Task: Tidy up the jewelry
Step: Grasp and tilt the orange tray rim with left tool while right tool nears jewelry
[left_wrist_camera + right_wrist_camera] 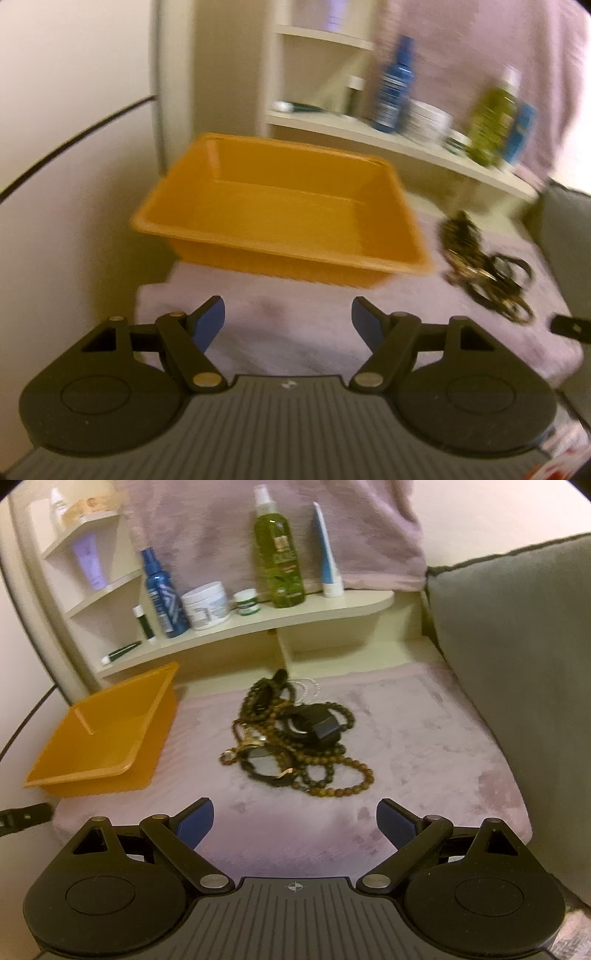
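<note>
A pile of jewelry [295,738], brown bead strings, watches and a pale chain, lies on a pink cloth; it also shows blurred in the left wrist view [480,266]. An empty orange plastic bin [280,210] stands left of the pile, also in the right wrist view [107,734]. My left gripper [288,321] is open and empty, a short way in front of the bin. My right gripper [295,819] is open and empty, a short way in front of the pile.
The pink cloth [424,738] covers the surface. A cream shelf [258,620] behind holds a blue spray bottle [162,594], white jars, a green bottle [280,554] and tubes. A grey cushion [517,646] rises on the right. A wall is at the left.
</note>
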A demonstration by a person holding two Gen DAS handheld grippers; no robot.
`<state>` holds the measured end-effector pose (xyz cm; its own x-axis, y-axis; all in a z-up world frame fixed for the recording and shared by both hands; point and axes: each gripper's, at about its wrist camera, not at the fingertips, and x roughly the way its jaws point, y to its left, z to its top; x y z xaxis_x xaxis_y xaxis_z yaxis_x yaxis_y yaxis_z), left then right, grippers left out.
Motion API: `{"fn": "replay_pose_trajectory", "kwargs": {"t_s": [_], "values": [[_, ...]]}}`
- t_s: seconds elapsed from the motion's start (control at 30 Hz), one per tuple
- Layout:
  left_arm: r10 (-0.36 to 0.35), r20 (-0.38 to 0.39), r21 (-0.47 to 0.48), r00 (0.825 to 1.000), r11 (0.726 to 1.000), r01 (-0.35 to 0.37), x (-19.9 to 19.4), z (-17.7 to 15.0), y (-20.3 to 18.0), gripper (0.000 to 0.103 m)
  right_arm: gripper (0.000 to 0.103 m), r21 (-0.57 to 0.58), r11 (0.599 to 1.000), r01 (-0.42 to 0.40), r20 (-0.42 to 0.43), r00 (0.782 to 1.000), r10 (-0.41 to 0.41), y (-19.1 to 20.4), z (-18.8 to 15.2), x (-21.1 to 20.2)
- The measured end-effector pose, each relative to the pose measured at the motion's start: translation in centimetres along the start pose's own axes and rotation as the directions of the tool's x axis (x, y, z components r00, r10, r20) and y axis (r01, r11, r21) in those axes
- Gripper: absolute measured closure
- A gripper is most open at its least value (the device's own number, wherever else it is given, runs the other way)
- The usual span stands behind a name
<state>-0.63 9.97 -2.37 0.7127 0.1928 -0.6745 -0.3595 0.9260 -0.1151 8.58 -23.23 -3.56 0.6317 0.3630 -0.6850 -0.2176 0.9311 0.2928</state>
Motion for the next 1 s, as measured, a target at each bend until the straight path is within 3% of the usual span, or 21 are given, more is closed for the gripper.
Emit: {"fn": "replay_pose_trajectory", "kwargs": {"t_s": [0.13, 0.33, 0.63, 1.0], "values": [[0.069, 0.04, -0.07, 0.997, 0.995, -0.066, 0.7, 0.4, 3.1, 0.029, 0.008, 0.012, 0.999, 0.036, 0.0, 0.999, -0.036, -0.6, 0.3, 0.9], [0.113, 0.103, -0.145, 0.988, 0.985, -0.097, 1.9, 1.1, 6.2, 0.029, 0.008, 0.028, 0.997, 0.074, 0.028, 0.997, -0.075, -1.2, 1.4, 1.8], [0.123, 0.149, -0.251, 0.981, 0.965, -0.082, 5.1, 2.1, 8.2, 0.031, 0.008, 0.031, 0.996, 0.082, 0.06, 0.995, -0.084, -0.8, 2.9, 3.1], [0.109, 0.193, -0.246, 0.975, 0.967, -0.059, 8.7, 2.7, 8.2, 0.038, 0.008, 0.025, 0.996, 0.089, 0.034, 0.995, -0.09, -0.5, 3.5, 5.3]]}}
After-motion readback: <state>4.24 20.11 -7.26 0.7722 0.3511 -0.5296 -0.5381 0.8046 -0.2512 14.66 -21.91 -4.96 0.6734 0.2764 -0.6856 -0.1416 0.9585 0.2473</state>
